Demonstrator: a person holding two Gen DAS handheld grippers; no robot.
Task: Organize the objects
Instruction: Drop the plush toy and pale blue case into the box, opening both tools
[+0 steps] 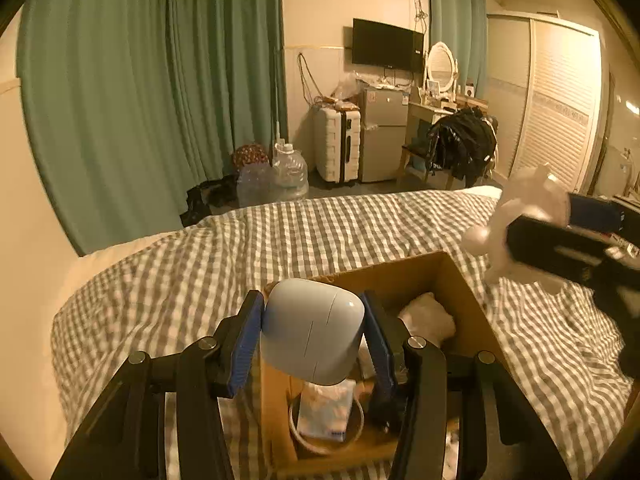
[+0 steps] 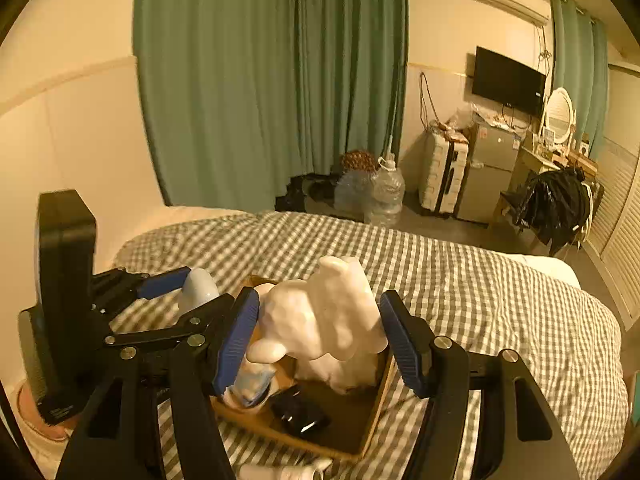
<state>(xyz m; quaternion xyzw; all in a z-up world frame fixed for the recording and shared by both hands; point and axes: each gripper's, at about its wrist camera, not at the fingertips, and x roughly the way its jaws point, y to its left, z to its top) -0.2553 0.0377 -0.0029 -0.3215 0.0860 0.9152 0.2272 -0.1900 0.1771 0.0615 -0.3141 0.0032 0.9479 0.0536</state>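
surface: checked bed cover (image 1: 200,272) | on it: open cardboard box (image 1: 472,300)

Green curtains (image 1: 160,80), a wall television (image 1: 386,44), a white suitcase (image 1: 336,144) — all beyond the bed.

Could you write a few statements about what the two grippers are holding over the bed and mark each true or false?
1. The left gripper holds a rounded pale blue-grey case. True.
2. The right gripper is empty. False: it grips a white plush toy.
3. The cardboard box sits on a checked bedcover. True.
4. The box is empty. False: a tissue pack and other items lie inside.
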